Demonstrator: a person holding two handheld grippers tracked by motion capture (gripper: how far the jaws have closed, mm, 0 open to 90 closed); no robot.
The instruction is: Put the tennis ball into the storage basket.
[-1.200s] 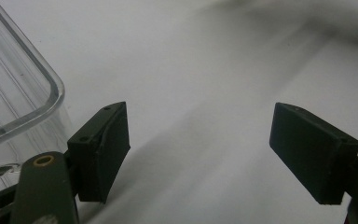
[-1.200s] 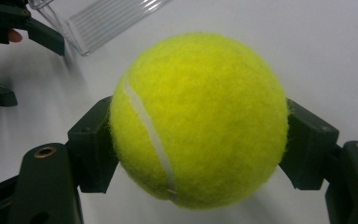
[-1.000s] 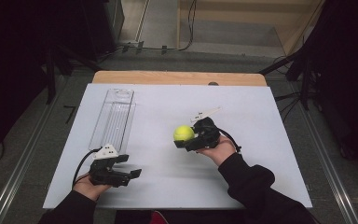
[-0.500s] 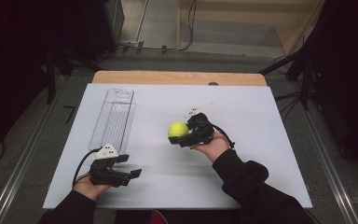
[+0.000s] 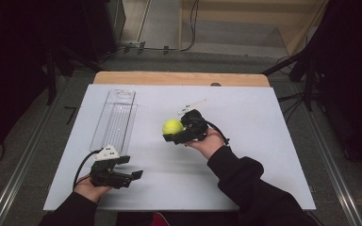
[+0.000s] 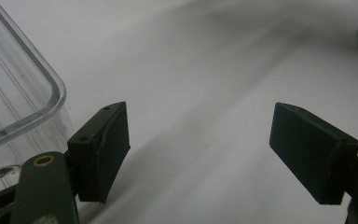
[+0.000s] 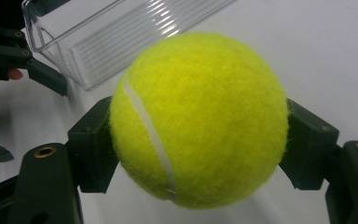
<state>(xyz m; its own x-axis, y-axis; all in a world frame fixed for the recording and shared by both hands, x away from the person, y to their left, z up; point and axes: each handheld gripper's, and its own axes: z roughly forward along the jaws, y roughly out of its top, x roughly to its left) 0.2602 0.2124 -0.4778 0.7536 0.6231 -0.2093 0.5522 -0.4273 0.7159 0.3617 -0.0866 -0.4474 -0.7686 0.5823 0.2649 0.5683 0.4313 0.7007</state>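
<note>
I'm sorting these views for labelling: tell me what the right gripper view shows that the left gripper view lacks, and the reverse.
Right gripper view alone: a yellow tennis ball clamped in the right claw, with the left claw farther off.

Left gripper view alone: the left claw's own jaws standing open, with nothing between them.

Both share: the clear plastic tray and the white table top.

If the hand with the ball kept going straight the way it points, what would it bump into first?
Probably the clear tray. The right gripper holds the ball and points left across the table, and in its own view the tray lies just ahead. Depth is hard to judge, so it might pass over the rim.
</note>
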